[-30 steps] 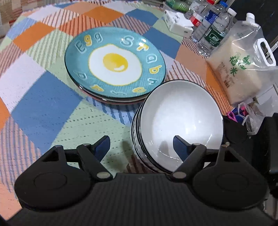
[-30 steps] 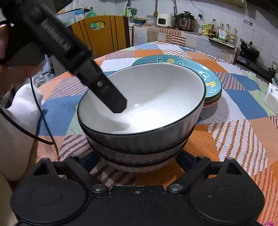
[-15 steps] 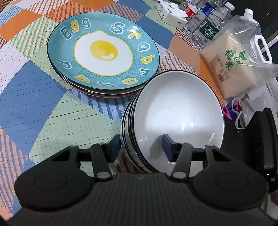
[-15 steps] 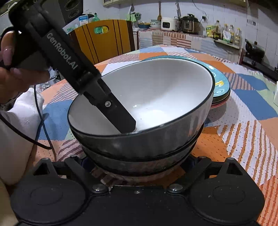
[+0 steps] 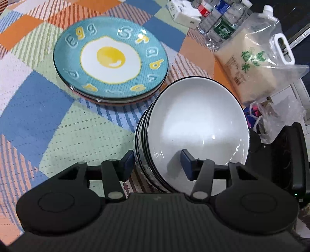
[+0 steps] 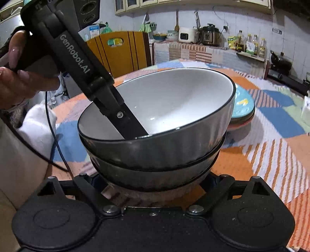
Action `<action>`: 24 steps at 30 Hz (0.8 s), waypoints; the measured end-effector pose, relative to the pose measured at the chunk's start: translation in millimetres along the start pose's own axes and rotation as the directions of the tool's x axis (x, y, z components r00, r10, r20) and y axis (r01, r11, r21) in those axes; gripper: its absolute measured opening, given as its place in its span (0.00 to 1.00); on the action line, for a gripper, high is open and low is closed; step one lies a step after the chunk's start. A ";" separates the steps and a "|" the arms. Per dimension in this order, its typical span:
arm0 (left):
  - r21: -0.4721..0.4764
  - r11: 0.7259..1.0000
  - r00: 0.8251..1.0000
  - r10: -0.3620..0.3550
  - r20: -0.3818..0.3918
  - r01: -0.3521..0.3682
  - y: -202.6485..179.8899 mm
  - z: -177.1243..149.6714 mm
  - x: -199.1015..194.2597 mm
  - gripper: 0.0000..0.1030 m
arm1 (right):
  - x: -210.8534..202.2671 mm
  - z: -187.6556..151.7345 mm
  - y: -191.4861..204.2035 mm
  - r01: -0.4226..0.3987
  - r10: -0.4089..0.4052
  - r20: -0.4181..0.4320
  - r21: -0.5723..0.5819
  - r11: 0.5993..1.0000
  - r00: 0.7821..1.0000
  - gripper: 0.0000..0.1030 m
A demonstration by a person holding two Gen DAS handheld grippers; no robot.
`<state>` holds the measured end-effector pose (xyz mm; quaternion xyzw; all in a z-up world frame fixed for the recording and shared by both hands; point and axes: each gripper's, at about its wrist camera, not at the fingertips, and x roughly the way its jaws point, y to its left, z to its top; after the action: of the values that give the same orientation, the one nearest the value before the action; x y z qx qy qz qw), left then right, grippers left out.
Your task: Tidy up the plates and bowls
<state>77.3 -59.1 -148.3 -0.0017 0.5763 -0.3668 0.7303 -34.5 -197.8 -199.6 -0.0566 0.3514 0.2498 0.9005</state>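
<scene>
Left wrist view is showing the table (image 5: 38,124), covered in a patchwork cloth of blue, orange, green and striped squares, carrying everything in sight. Toward its far side a stack of plates (image 5: 110,60) is lying flat, the top one teal with a fried egg painted in the middle and raised letters round the rim, with darker and reddish plates showing beneath it. Just beside that stack, nearer the camera, a stack of bowls (image 5: 197,124) is sitting close to the table's right edge, white inside, grey outside with black rims, and leaning toward the right. At the table's far right corner a clear bag of rice (image 5: 251,64) is standing beside several water bottles (image 5: 222,23) and a white box (image 5: 184,15). The left gripper (image 5: 157,160) is straddling the near wall of the bowls, one finger outside and the other inside the top bowl, jaws clamped on the rims. In the right wrist view the same stack of bowls (image 6: 160,139) is filling the frame, with the left gripper's black finger reaching down inside it. The right gripper (image 6: 155,186) is sitting low at the foot of the stack, jaws apart on either side of the bottom bowl; whether they are touching it I cannot tell.
</scene>
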 end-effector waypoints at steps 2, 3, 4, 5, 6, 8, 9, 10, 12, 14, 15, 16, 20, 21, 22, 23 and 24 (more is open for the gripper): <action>0.002 1.000 1.000 0.003 0.001 -0.003 -2.1 4.9 -10.3 0.48 | -4.7 8.2 0.2 0.000 0.000 0.014 -0.001 1.000 1.000 0.93; 0.014 1.000 1.000 0.010 0.003 -0.011 -4.3 7.8 -17.3 0.48 | -6.4 13.3 1.2 0.000 0.000 0.017 -0.014 1.000 1.000 0.93; 0.023 1.000 1.000 0.018 0.015 -0.018 -6.4 9.7 -24.1 0.48 | -8.3 18.9 3.1 0.005 -0.004 0.024 -0.038 0.999 1.000 0.93; 0.031 0.999 0.999 0.025 0.024 -0.026 -7.8 11.7 -30.0 0.48 | -10.1 23.8 4.6 0.014 -0.012 0.036 -0.053 0.998 0.999 0.93; 0.037 0.999 0.999 0.034 0.030 -0.035 -9.0 15.0 -36.9 0.48 | -11.0 28.7 5.1 0.016 -0.013 0.044 -0.059 0.998 0.999 0.93; 0.031 0.998 0.998 0.046 0.047 -0.047 -8.7 23.3 -48.6 0.49 | -12.8 39.2 4.2 0.009 -0.005 0.063 -0.061 0.998 0.998 0.93; 0.027 0.998 0.997 0.050 0.058 -0.051 -7.2 27.8 -53.8 0.49 | -13.0 44.1 3.6 0.013 -0.008 0.075 -0.064 0.998 0.997 0.93; 0.025 0.998 0.996 0.053 0.075 -0.055 -5.5 31.8 -58.4 0.49 | -12.5 50.6 3.5 0.021 -0.015 0.087 -0.070 0.997 0.996 0.93; 0.007 0.998 0.993 0.061 0.102 -0.062 -0.5 42.0 -67.2 0.49 | -10.0 61.3 2.8 0.036 -0.029 0.108 -0.070 0.997 0.994 0.93; -0.001 0.997 0.991 0.075 0.115 -0.076 3.8 52.8 -72.6 0.49 | -4.8 73.9 -2.3 0.032 -0.025 0.117 -0.053 0.998 0.993 0.93; 0.001 0.996 0.989 0.087 0.119 -0.087 4.9 58.2 -74.2 0.49 | -1.6 78.7 -5.9 0.028 -0.022 0.122 -0.046 0.999 0.992 0.93; 0.007 0.995 0.987 0.100 0.124 -0.102 5.8 64.5 -75.4 0.49 | 2.5 83.2 -8.7 0.029 -0.023 0.127 -0.045 0.999 0.992 0.93; 0.010 0.991 0.982 0.129 0.136 -0.132 11.9 90.6 -74.9 0.49 | 18.9 97.8 -18.5 0.065 -0.055 0.143 -0.067 0.996 0.988 0.93; 0.009 0.991 0.981 0.132 0.140 -0.135 14.6 95.2 -75.4 0.49 | 22.2 101.0 -22.8 0.066 -0.056 0.144 -0.062 0.996 0.988 0.93; 0.013 0.990 0.980 0.138 0.144 -0.141 16.3 101.9 -74.1 0.49 | 26.5 105.4 -28.8 0.064 -0.056 0.145 -0.052 0.997 0.988 0.93; 0.024 0.988 0.978 0.146 0.150 -0.151 17.0 108.1 -72.4 0.49 | 30.7 109.2 -34.1 0.066 -0.058 0.145 -0.048 0.997 0.988 0.93; 0.025 0.986 0.975 0.157 0.156 -0.163 17.5 113.9 -69.7 0.49 | 34.6 113.0 -38.1 0.073 -0.065 0.146 -0.054 0.996 0.987 0.93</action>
<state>178.0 -56.7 -58.9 0.0303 0.5098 -0.3163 0.7995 74.2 -185.3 -140.9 -0.0774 0.2758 0.2323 0.9295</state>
